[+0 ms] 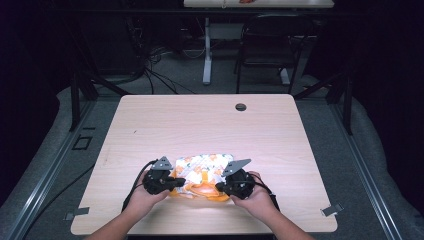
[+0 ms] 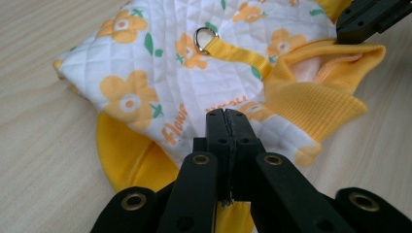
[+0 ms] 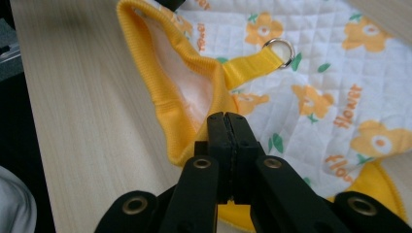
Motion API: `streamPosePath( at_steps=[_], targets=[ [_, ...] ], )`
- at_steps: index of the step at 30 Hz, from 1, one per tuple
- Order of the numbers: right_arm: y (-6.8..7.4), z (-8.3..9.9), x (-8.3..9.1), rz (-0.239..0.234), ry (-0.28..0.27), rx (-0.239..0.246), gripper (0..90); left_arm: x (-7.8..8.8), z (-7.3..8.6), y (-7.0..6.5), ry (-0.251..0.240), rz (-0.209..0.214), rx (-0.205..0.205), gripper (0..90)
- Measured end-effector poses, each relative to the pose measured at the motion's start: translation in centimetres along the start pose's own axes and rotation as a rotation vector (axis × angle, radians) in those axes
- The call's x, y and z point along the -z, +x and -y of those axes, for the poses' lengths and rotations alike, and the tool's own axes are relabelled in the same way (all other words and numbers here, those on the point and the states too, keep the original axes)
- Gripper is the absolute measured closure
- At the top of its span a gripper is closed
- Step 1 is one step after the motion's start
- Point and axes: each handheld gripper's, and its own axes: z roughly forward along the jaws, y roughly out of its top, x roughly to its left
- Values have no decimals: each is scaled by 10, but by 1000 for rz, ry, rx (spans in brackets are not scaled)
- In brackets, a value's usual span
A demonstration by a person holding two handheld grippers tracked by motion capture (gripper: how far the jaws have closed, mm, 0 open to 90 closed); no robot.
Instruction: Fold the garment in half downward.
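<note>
**Both claws pinched on a small quilted garment**

A little quilted garment (image 1: 204,172), white with orange flowers and yellow ribbed trim, lies flat on the near middle of the desk (image 1: 150,125), just in front of the person's hands. It looks like a pet vest or something similar: a yellow strap (image 2: 238,52) runs across its back to a metal ring (image 2: 204,38).

The left claw (image 1: 172,184) sits at the garment's near left edge and the right claw (image 1: 220,187) at its near right edge. In each gripper view the black jaws stand clenched together with fabric running under their tips, so each appears to be pinching the cloth: the left on the quilted panel near the yellow hem, the right on the ribbed yellow collar (image 3: 170,97) where it folds open.

The piece should handle as light, soft and floppy. It will sag and fold between two holds, and thin cloth can slip from a shallow pinch. The ribbed trim is thicker and stretchy, so it probably offers the surest purchase; the strap would also bear a pull. The ring is hard and small, a poor place to take hold.
</note>
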Motion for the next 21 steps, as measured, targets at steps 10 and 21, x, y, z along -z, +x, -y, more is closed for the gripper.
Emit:
streamPosePath(
  at_steps=[10, 21],
  targets=[
    [1, 17, -13, -11, 37, -19, 900, -7, 11, 2, 22, -10, -12, 898],
    [-1, 19, -17, -25, 25, -46, 900, -10, 12, 5, 23, -5, -6, 899]
  ],
)
